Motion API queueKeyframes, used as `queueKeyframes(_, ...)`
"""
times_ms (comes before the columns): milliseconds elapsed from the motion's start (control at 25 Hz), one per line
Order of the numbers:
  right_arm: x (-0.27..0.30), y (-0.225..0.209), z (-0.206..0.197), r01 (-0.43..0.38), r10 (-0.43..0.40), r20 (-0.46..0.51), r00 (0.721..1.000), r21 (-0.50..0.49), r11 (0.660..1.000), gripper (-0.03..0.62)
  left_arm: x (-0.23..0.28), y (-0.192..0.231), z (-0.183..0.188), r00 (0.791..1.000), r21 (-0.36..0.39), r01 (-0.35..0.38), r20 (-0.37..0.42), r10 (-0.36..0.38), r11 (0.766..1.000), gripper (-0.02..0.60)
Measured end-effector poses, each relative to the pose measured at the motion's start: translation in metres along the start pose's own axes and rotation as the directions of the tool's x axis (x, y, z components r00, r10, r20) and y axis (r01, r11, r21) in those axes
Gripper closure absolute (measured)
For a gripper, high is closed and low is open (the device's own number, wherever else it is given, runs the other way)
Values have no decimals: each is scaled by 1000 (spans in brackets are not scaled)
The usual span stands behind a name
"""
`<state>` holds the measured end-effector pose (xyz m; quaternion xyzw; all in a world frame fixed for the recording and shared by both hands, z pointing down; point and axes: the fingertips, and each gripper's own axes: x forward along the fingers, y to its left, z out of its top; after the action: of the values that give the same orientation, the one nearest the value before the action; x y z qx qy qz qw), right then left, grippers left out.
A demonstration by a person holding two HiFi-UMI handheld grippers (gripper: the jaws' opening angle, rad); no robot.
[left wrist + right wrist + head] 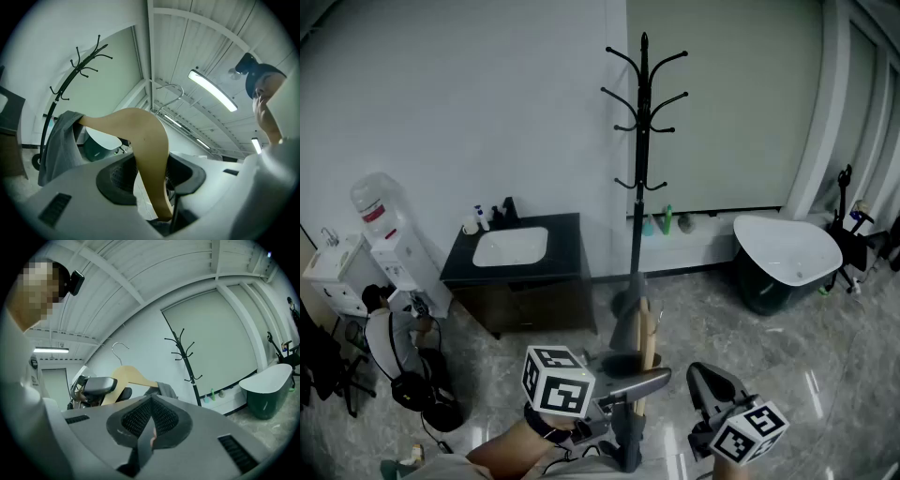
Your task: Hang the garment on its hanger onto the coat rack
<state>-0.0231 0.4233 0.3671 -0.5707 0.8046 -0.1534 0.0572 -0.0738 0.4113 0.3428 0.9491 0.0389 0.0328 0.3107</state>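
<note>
A tall black coat rack (643, 141) stands against the wall straight ahead, its hooks bare. My left gripper (633, 384) is low in the head view, below the rack's base, and is shut on a wooden hanger (648, 330). A grey garment (625, 323) drapes from the hanger's far arm. In the left gripper view the hanger (145, 140) rises from between the jaws, its metal hook (171, 93) pointing up, with the garment (58, 140) near the rack (70, 79). My right gripper (710, 380) is beside it at the right, shut, and I see nothing held in it.
A black cabinet with a white sink (516, 253) stands left of the rack. A water dispenser (384, 234) and a seated person (394, 347) are further left. A white-and-dark tub (787, 258) sits at the right. Small bottles (666, 223) line the wall ledge.
</note>
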Motion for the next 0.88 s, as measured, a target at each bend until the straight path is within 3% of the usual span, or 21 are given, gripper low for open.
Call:
queueKeyframes(480,-14,2,-2,-6,6,4,1000,-5,1000,580,4,-9,-10,1000,2,-5,0,5,1000,408)
queueKeyframes(880,-35,-17,-8,-18,15,39,999,84,996,579,10,5,7,998,19,-52,37,51,998,408)
